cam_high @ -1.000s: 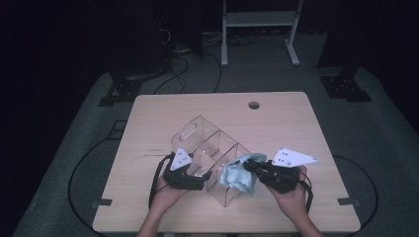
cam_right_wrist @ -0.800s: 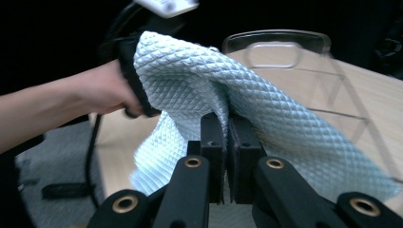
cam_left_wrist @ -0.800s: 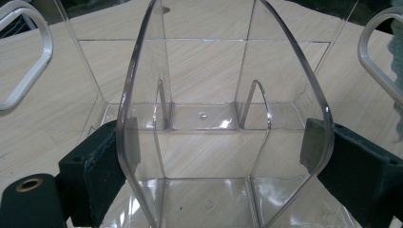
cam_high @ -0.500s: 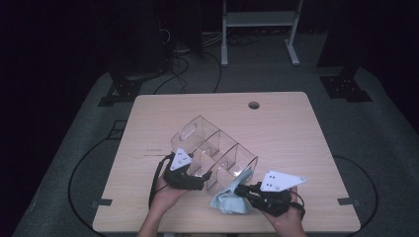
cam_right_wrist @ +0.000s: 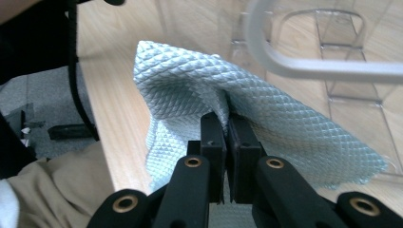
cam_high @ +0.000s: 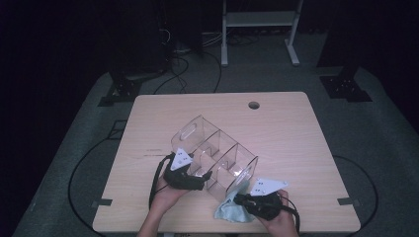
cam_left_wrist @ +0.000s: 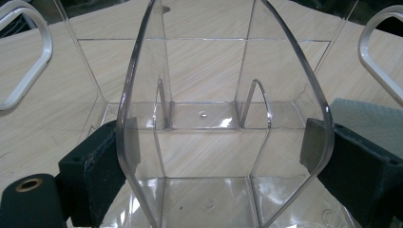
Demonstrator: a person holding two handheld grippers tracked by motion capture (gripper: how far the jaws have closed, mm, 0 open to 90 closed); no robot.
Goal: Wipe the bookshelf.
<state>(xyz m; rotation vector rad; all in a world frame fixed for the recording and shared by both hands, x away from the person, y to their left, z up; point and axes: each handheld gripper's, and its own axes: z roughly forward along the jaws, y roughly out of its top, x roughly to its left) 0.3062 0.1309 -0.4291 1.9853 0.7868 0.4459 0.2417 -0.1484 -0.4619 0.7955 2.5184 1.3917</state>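
Note:
A clear acrylic organizer (cam_high: pixel 217 153) with several compartments lies slanted on the wooden table (cam_high: pixel 296 128). My left gripper (cam_high: pixel 206 177) grips its near end: in the left gripper view the pads (cam_left_wrist: pixel 107 159) press on both sides of the curved clear wall (cam_left_wrist: pixel 214 95). My right gripper (cam_high: pixel 238 200) sits low by the organizer's near right corner, shut on a light blue waffle-textured cloth (cam_high: pixel 228 212). In the right gripper view the jaws (cam_right_wrist: pixel 227 128) pinch a fold of the cloth (cam_right_wrist: pixel 190 80), which drapes onto the table; the organizer's handle cut-out (cam_right_wrist: pixel 323 69) is just beyond.
The table's near edge lies close under both hands. A round cable hole (cam_high: pixel 254 105) is at the far side of the table. Cables and a metal stand (cam_high: pixel 257 19) are on the floor behind. The person's trouser leg (cam_right_wrist: pixel 57 190) shows below the edge.
My right gripper has come down and toward the near table edge with the cloth, from over the organizer's near end to the table beside it. The left gripper has stayed put.

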